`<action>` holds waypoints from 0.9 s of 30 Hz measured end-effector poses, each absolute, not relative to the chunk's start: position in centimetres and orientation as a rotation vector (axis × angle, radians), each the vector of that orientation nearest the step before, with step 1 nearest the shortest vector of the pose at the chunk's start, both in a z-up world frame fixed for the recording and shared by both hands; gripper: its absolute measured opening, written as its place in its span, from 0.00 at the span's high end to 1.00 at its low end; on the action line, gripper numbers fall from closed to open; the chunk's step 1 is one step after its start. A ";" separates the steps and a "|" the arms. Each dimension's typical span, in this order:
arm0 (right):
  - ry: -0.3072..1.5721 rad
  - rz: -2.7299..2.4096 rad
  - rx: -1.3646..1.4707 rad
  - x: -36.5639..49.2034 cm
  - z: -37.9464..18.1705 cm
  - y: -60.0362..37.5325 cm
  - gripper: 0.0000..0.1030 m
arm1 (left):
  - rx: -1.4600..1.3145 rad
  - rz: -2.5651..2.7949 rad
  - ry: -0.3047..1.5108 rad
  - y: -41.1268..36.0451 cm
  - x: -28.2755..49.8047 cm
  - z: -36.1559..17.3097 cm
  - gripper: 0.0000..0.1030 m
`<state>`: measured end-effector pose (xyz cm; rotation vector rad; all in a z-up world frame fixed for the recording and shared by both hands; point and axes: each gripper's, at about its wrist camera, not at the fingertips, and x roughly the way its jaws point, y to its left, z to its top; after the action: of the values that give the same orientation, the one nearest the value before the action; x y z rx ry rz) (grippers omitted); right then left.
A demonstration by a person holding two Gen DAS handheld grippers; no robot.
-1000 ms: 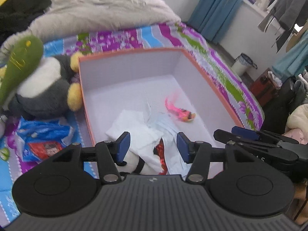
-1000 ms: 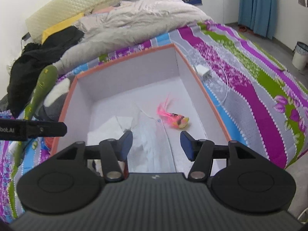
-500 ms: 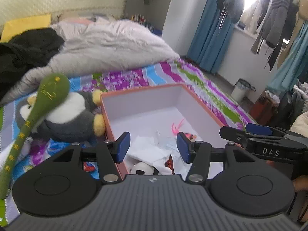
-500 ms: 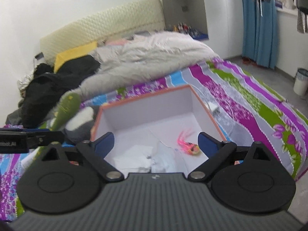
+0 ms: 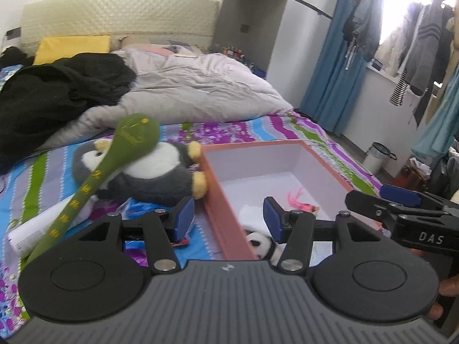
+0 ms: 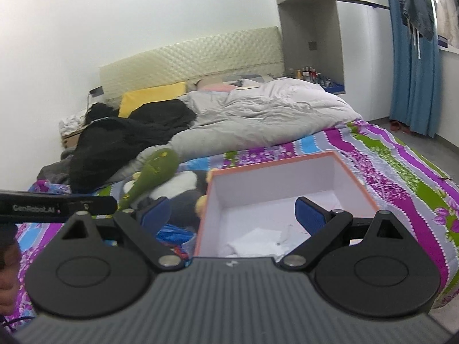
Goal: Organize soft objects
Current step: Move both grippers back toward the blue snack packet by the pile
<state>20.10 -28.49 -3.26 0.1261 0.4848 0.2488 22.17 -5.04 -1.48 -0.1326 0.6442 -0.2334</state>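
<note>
**Plush penguin next: soft, light, bulky**

The penguin (image 5: 149,172) lies on the bed against the box's (image 5: 324,160) left wall. Its squashy body wants a wide pinch. Left gripper (image 5: 228,218) half open, empty; right gripper (image 6: 233,215) wide, empty.

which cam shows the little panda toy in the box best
The left wrist view: the panda toy lies in the near corner of the orange box, partly behind the left gripper. In the right wrist view that gripper's body hides it; only white cloth shows.
</note>
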 end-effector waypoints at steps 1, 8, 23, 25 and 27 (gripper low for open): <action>0.484 0.258 0.119 19.9 -3.4 -28.0 0.07 | -0.136 -0.225 0.645 -4.5 21.9 -1.7 0.42; 0.513 0.307 0.105 18.7 -4.6 -25.2 0.07 | -0.153 -0.170 0.657 -1.4 20.4 -3.4 0.42; 0.574 0.374 -0.007 16.5 -7.5 -19.4 0.07 | -0.181 -0.117 0.699 2.3 17.8 -7.4 0.42; 0.580 0.380 -0.011 16.2 -7.9 -18.8 0.07 | -0.180 -0.110 0.709 2.6 17.6 -7.9 0.42; 0.587 0.381 -0.022 16.2 -8.4 -18.3 0.07 | -0.190 -0.105 0.720 3.0 17.4 -8.6 0.42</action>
<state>16.16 -18.29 -8.37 -0.0223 0.5865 0.3809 17.36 3.04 -8.58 -0.1904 0.7204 -0.1050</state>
